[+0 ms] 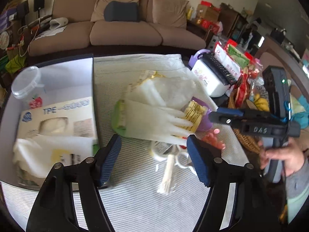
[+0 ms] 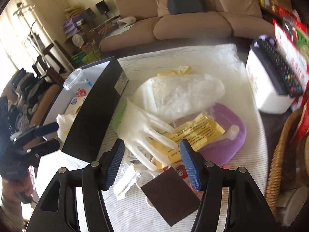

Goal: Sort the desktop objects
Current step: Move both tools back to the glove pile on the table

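Note:
My left gripper (image 1: 154,162) is open over the striped mat, with nothing between its blue pads. Beyond it a white rubber glove (image 1: 154,123) lies across a green lid (image 1: 115,119) and a purple bowl (image 1: 204,123) of yellow packets (image 1: 193,114). My right gripper (image 2: 152,166) is open too, above the same glove (image 2: 146,127) and bowl (image 2: 231,135). A dark brown square piece (image 2: 170,191) sits between its finger bases, clear of the pads. Each gripper also shows in the other's view: the right gripper (image 1: 218,116), the left gripper (image 2: 52,137).
At left, an open black box (image 2: 94,112) holds a TPE glove carton (image 1: 58,116) and a clear cup (image 1: 27,85). Scissors (image 1: 181,158) and a bag of sticks (image 1: 168,176) lie on the mat. At right are a remote (image 2: 280,67) on a white container (image 2: 270,89) and a wicker basket (image 2: 280,154).

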Available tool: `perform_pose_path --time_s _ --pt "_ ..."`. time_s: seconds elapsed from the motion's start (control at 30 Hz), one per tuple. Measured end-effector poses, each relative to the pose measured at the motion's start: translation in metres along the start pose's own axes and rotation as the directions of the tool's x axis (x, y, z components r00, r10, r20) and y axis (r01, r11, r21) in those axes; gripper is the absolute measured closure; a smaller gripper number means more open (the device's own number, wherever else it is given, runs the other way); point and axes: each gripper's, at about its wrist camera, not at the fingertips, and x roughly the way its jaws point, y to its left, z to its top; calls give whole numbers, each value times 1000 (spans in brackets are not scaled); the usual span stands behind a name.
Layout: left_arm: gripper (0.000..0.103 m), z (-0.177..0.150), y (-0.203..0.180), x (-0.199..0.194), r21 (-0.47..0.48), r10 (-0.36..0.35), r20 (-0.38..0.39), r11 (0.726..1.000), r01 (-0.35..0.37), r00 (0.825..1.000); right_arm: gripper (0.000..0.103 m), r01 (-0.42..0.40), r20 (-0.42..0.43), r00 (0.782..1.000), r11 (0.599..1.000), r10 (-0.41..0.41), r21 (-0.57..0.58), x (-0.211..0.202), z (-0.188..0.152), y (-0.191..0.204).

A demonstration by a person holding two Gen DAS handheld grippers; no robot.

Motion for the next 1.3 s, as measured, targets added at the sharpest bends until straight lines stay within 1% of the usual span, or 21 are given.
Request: perform_pose_path --time_s 0.1,0.2,0.3,0.37,0.4,0.43,0.47,0.5,0.57,0.7,0.83,0.9,0.97,1.0,1.03,1.07,1.13,1.17,1.2,1.23,1.3 --pt "35 -8 -5 30 -52 -1 5 999 1 1000 41 -28 12 1000 999 27 29 16 -2 -14" --pt "35 -17 -4 66 -129 1 -22 992 -4 1000 41 -46 21 999 998 45 43 34 2 -23" --pt "35 -25 8 99 -246 -38 -54 969 24 998 41 -72 28 997 995 70 64 50 9 -31" --pt "35 -29 15 115 -312 -73 -54 949 53 996 41 -84 27 996 994 83 62 60 15 -34" --pt "33 -31 18 120 -338 -91 -47 939 70 995 41 -87 25 996 995 86 54 65 18 -34" --pt "20 -33 20 125 -355 -110 -37 931 90 993 41 -85 19 996 996 84 42 69 20 -34" --pt "12 -34 22 129 -366 -125 -31 924 105 992 41 -79 13 997 996 79 28 73 22 -34" --pt "1 -36 23 132 -371 -131 -28 922 112 991 40 -76 5 997 997 76 14 76 24 -33" --pt "0 -36 25 140 -376 -131 -42 920 106 990 30 -76 -19 997 997 76 -14 85 24 -31" --pt "0 -38 28 152 -386 -113 -64 919 80 992 28 -43 -45 998 994 39 -98 96 23 -23" --pt "0 -44 32 159 -415 -103 -57 907 70 993 29 -2 -64 998 989 -8 -147 102 24 -19" --pt "0 -47 32 160 -420 -82 -61 906 49 995 35 19 -77 996 984 -33 -177 104 25 -16" --pt "4 -48 31 161 -414 -86 -59 909 54 995 63 14 -85 996 980 -31 -199 102 26 -13" --pt "14 -47 30 163 -412 -98 -56 909 67 994 68 6 -87 996 980 -24 -201 101 26 -12" --pt "31 -47 30 164 -412 -112 -59 908 78 992 80 -11 -91 996 980 -7 -198 100 26 -11" --pt "37 -47 29 165 -408 -118 -67 909 80 991 93 -40 -98 995 981 22 -187 99 26 -11" --pt "52 -44 29 161 -401 -121 -70 912 83 990 95 -97 -109 991 982 80 -159 95 25 -10" --pt "56 -44 30 158 -402 -129 -64 911 92 990 95 -117 -108 989 982 101 -151 92 24 -9" --pt "63 -43 31 155 -401 -134 -63 911 98 989 95 -139 -109 986 980 124 -142 88 23 -8" --pt "69 -42 31 151 -401 -138 -58 910 103 989 96 -157 -109 984 979 144 -131 84 23 -7" --pt "77 -38 29 140 -394 -143 -39 912 116 989 96 -200 -108 976 975 190 -98 75 22 -5"
